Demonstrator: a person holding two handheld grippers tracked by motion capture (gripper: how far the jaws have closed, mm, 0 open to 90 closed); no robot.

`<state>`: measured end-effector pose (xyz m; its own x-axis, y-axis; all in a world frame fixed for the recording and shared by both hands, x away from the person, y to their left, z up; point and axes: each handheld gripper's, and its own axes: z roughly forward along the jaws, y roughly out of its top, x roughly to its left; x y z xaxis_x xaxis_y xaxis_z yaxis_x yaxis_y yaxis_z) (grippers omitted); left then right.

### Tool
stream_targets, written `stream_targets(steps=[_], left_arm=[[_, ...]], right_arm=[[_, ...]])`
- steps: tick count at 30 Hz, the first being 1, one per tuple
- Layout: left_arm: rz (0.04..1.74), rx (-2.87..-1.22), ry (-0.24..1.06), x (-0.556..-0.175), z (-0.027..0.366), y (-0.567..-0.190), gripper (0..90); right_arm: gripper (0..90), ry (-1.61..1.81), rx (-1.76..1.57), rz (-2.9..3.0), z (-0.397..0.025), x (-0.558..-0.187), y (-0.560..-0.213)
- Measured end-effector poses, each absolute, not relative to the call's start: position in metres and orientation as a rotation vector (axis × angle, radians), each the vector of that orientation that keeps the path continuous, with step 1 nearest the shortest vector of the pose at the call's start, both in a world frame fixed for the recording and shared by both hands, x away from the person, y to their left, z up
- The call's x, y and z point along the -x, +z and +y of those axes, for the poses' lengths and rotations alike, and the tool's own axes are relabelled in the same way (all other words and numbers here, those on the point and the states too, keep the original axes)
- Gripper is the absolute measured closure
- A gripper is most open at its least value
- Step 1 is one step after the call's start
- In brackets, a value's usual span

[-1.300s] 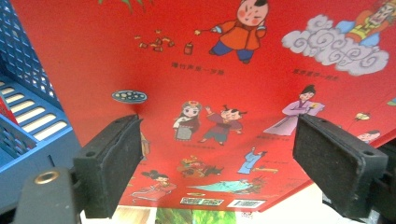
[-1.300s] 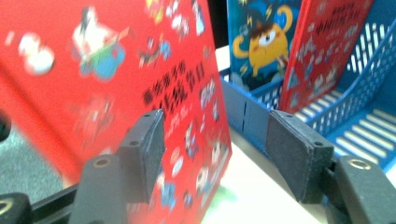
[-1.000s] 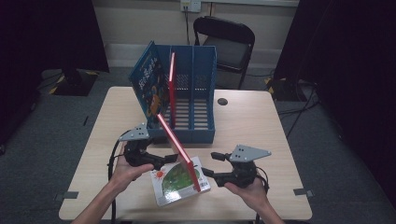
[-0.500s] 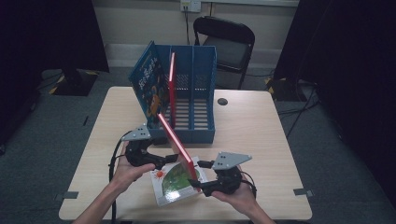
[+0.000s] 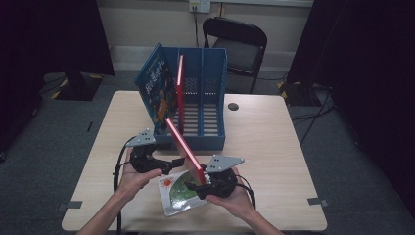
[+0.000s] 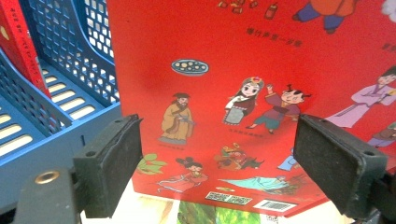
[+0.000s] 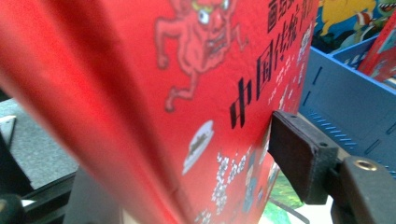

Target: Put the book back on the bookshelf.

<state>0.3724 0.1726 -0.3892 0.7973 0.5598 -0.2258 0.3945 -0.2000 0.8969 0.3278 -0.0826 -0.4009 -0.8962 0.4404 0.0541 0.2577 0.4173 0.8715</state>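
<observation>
A thin red picture book (image 5: 183, 147) stands tilted on its lower edge in front of the blue file rack (image 5: 215, 142). My right gripper (image 5: 200, 185) is shut on its lower corner; one jaw presses the front cover (image 7: 163, 93) and the other is hidden behind the book. My left gripper (image 5: 177, 161) faces the back cover (image 6: 233, 70), open, with its pads (image 6: 109, 163) standing wide on either side. Under the red book a green-and-white book (image 5: 173, 198) lies flat on the table.
The rack holds a blue book (image 5: 155, 88) leaning in its left slot and another red book (image 5: 180, 88) upright in the slot beside it. A small black disc (image 5: 233, 106) lies on the wooden table (image 5: 274, 161). A black folding chair (image 5: 235, 44) stands behind.
My right gripper has moved left from the open table and closed on the red book's lower corner. The left gripper and the book have barely moved.
</observation>
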Motion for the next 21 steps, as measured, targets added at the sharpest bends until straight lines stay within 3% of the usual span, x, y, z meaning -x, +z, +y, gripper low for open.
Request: stream_targets(steps=[7,12,21], left_arm=[[0.778,-1.821,0.178,-0.376,0.178,-0.391,9.9],[0.784,-1.819,0.199,-0.378,0.184,-0.391,10.1],[0.745,-1.864,0.215,-0.378,0.183,-0.394,14.6]], right_arm=[[48.0,1.47,-0.637,2.467,-0.089,-0.327,-0.4],[59.2,1.46,-0.652,2.445,-0.1,-0.33,-0.399],[69.9,1.458,-0.677,2.426,-0.113,-0.338,-0.398]])
